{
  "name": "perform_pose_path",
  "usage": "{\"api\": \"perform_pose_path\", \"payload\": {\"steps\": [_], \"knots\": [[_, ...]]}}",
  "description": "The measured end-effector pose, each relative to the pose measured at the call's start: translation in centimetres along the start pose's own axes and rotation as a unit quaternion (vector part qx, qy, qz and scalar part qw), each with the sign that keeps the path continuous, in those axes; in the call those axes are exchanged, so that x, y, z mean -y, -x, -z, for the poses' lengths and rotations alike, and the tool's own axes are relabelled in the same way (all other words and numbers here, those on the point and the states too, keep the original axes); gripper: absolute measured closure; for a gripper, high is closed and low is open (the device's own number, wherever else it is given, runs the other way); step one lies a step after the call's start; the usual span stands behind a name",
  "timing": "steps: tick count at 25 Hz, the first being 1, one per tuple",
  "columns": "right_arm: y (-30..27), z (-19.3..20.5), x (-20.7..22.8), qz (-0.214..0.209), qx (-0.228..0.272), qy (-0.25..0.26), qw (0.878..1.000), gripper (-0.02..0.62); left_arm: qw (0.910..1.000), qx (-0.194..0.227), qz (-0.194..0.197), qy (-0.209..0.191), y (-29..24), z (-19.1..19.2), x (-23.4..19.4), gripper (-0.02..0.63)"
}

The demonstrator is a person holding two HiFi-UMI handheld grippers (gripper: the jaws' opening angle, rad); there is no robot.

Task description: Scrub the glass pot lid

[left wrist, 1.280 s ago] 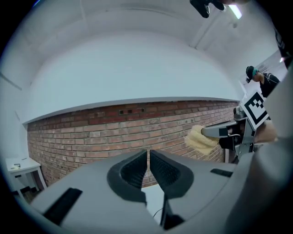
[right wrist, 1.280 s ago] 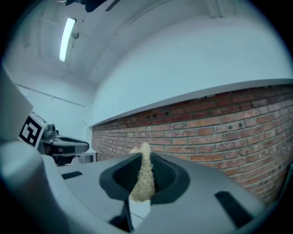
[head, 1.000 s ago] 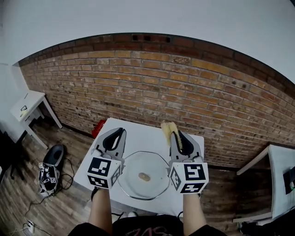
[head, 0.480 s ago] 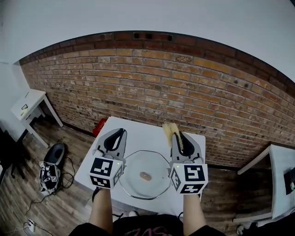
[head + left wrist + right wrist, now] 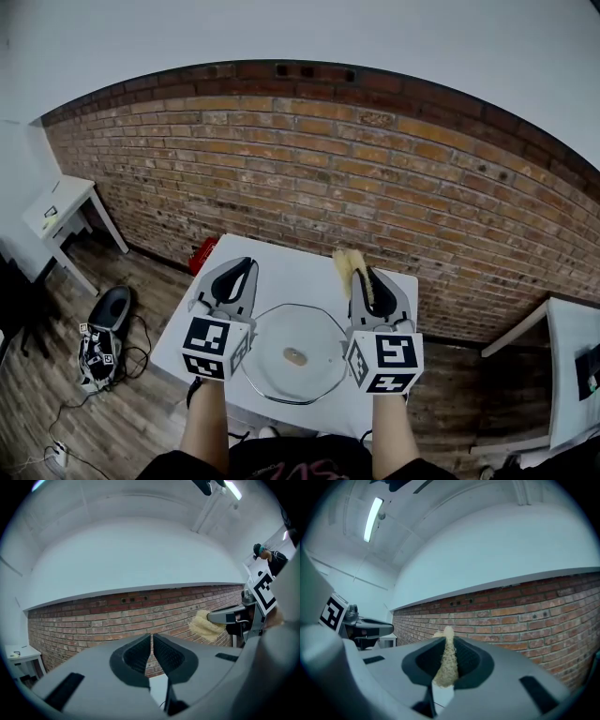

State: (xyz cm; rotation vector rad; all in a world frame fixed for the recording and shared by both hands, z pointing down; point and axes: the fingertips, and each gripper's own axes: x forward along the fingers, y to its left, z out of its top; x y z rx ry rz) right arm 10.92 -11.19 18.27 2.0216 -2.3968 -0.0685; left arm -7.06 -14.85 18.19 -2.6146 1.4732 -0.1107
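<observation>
The glass pot lid lies flat on the white table, its knob near the middle. My left gripper hovers level over the lid's left side, shut with nothing between its jaws. Over the lid's right side my right gripper is shut on a yellow sponge. In the right gripper view the sponge is pinched upright between the pads. The left gripper view shows the right gripper with the sponge sticking out of its tip. Neither gripper touches the lid.
A brick wall rises just behind the table. A small white side table stands at the left, another white table at the right. On the wooden floor lie a red object, a black item and cables.
</observation>
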Motion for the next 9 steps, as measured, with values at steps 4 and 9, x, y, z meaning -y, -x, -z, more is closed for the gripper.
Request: {"api": "perform_pose_path", "payload": {"steps": [4,9], "knots": [[0.02,0.13,-0.11,-0.003,-0.001,0.002,1.000,0.540,1.0000,0.000,-0.002,0.000,0.12,0.03,0.01,0.580],[-0.08,0.25,-0.25,-0.005,-0.003,0.003,1.000,0.540,1.0000,-0.002,-0.004,-0.001,0.21,0.14,-0.19,0.580]]}}
